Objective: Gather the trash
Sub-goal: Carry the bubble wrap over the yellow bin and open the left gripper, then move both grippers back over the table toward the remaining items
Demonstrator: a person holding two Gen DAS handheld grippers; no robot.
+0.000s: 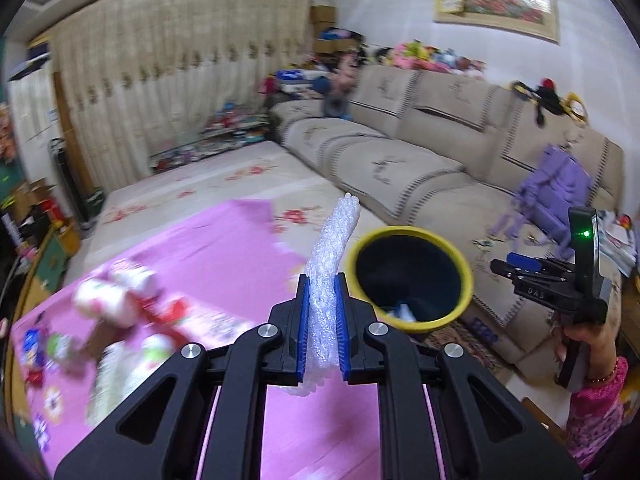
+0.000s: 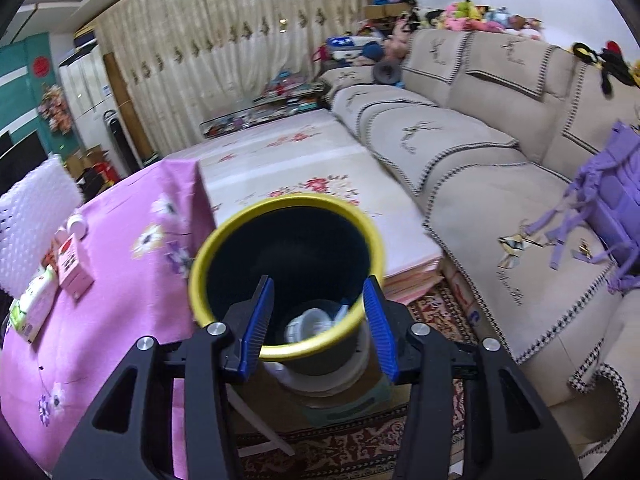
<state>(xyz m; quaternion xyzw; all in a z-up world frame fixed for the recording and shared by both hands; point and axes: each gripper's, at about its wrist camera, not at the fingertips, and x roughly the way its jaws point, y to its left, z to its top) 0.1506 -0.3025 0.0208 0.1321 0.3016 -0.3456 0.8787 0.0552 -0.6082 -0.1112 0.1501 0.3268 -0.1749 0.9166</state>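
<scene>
A white strip of bubble wrap (image 1: 334, 256) stands up between the blue pads of my left gripper (image 1: 323, 284), which is shut on it above the pink-clothed table (image 1: 224, 248). Just to its right is the black bin with a yellow rim (image 1: 408, 232). The right wrist view looks down into that bin (image 2: 280, 202), where some white trash (image 2: 312, 322) lies at the bottom. My right gripper (image 2: 320, 292) hangs open over the bin's near rim with nothing between its pads. The bubble wrap (image 2: 36, 216) also shows at the far left there.
Packets and small boxes (image 2: 72, 268) lie on the pink cloth. A beige sofa (image 2: 460, 152) with a purple backpack (image 2: 612, 184) runs along the right. The bin stands on a low box (image 2: 344, 400) over a patterned rug (image 2: 340, 452). A hand (image 1: 584, 336) holds the right gripper (image 1: 516, 268).
</scene>
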